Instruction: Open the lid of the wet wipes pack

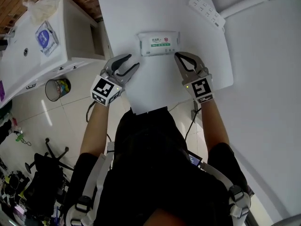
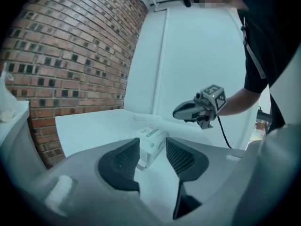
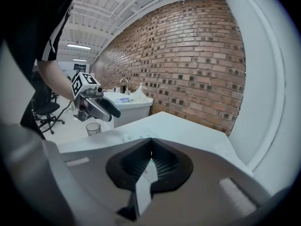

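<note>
My left gripper [image 1: 133, 60], jaws spread, sits just left of the wet wipes pack [image 1: 159, 43] to steady it, I reckon — right gripper [image 1: 178, 55], jaws pressed together, just right of it for prying.

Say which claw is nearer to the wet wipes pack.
Right. The right claw, shut, is just off the near right corner of the wet wipes pack; the left claw, open, sits further off the near left corner.
</note>
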A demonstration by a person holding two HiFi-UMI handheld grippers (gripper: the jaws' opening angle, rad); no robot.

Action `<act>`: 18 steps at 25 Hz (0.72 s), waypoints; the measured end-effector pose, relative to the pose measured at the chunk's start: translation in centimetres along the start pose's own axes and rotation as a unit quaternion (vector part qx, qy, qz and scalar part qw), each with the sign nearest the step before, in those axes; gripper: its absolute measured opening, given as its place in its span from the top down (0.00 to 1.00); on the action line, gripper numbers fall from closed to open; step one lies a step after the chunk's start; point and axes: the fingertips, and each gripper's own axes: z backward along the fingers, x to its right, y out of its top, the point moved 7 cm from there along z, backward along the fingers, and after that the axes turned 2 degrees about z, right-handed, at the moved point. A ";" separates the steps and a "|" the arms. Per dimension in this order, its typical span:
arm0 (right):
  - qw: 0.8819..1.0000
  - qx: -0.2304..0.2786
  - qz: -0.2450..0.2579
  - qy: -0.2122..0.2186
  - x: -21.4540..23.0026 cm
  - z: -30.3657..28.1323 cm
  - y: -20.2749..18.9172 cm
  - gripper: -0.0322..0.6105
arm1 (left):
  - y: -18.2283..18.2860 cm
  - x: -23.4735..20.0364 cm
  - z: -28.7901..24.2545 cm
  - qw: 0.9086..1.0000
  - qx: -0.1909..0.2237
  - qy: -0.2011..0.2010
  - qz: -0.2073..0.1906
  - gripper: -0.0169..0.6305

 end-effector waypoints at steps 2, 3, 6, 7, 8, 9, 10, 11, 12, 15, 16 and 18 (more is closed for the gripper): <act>1.000 -0.006 0.010 0.013 0.1 -1.0 -0.4 0.95 | -0.6 -0.1 -1.4 0.999 -0.026 0.009 -0.027 0.66; 1.000 -0.007 0.010 0.020 0.2 -1.5 -0.6 0.95 | -0.8 -0.2 -2.0 0.999 -0.034 0.016 -0.033 0.62; 0.999 -0.015 0.014 0.046 0.5 -2.6 -1.0 0.84 | -1.2 -0.8 -3.6 0.998 -0.046 0.027 -0.038 0.59; 0.998 -0.018 0.016 0.056 0.6 -2.9 -1.2 0.79 | -1.2 -1.1 -4.1 0.998 -0.050 0.029 -0.039 0.56; 0.997 -0.022 0.018 0.066 0.7 -3.2 -1.4 0.73 | -1.3 -1.4 -4.6 0.997 -0.055 0.029 -0.041 0.55; 0.997 -0.028 0.021 0.075 0.9 -3.5 -1.6 0.68 | -1.3 -1.5 -5.0 0.997 -0.062 0.028 -0.046 0.52; 0.996 -0.037 0.024 0.083 1.0 -3.7 -1.9 0.61 | -1.3 -1.7 -5.5 0.996 -0.071 0.024 -0.056 0.51; 0.994 -0.049 0.027 0.091 1.2 -4.0 -2.3 0.55 | -1.3 -1.6 -5.9 0.994 -0.083 0.019 -0.069 0.51; 0.993 -0.060 0.034 0.098 1.3 -4.3 -2.5 0.53 | -1.4 -1.5 -6.3 0.992 -0.095 0.012 -0.085 0.51; 0.988 -0.073 0.062 0.119 1.6 -5.3 -2.4 0.49 | -2.1 -0.9 -7.5 0.984 -0.128 -0.004 -0.122 0.51; 0.987 -0.073 0.068 0.122 1.7 -5.7 -2.3 0.49 | -2.4 -0.8 -7.8 0.983 -0.135 -0.006 -0.127 0.51; 0.986 -0.074 0.082 0.125 2.1 -6.3 -2.1 0.49 | -2.8 -0.8 -8.1 0.984 -0.134 -0.006 -0.119 0.51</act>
